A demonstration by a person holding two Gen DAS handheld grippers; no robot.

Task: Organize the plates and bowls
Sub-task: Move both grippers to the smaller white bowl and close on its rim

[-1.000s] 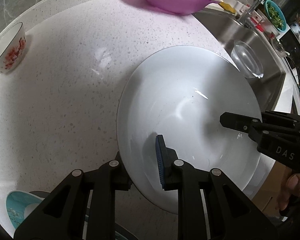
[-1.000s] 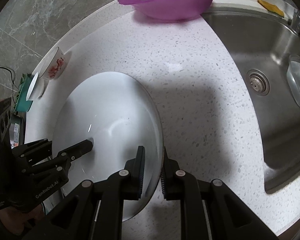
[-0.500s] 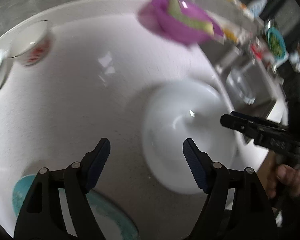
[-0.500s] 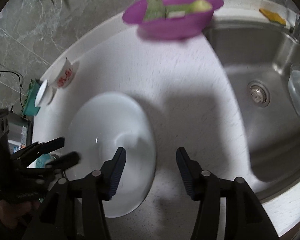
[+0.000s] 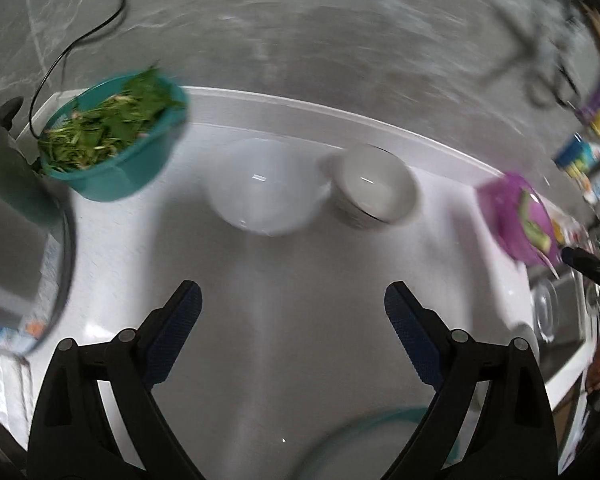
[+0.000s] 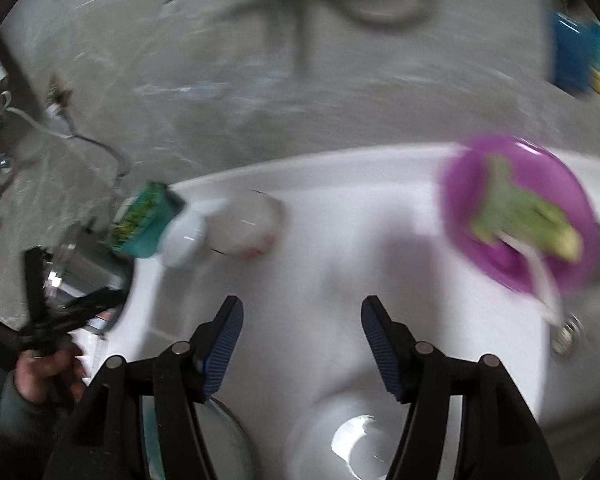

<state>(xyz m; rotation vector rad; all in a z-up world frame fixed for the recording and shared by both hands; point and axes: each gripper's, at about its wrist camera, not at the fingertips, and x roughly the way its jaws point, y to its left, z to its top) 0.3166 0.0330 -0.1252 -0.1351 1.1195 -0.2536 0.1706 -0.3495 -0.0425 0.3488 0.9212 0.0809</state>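
Both of your tongs are released: the left gripper point(image 5: 292, 316) has its jaws spread wide over bare white counter point(image 5: 300, 360), the right gripper point(image 6: 302, 332) stands a little less wide, and both have just been opening with nothing between the blue pads.

Count what lies ahead of your left gripper: two white bowls near the back edge, a plain one point(image 5: 266, 194) and just beside it a second bowl point(image 5: 374, 192) with a dark line round its rim. To their left is one teal bowl of chopped greens point(image 5: 114, 136), and at the far right one purple bowl point(image 5: 518, 220) with green pieces inside.

The right wrist view shows the same purple bowl point(image 6: 520, 212), the two white bowls point(image 6: 220, 232) and the teal one point(image 6: 142, 220), all smeared. The big white plate point(image 6: 356, 444) sits on the counter right under your right gripper, cut off by the lower edge and partly behind the finger. A teal-rimmed plate point(image 5: 380, 448) is cut off at the bottom between your left gripper's fingers (its centre cannot be made out).

Your left hand point(image 6: 48, 368) shows at the lower left of the right view, blurred. The sink drain point(image 6: 566, 332) is only just in view at the right. Both pictures are motion-blurred, and no writing can be read.
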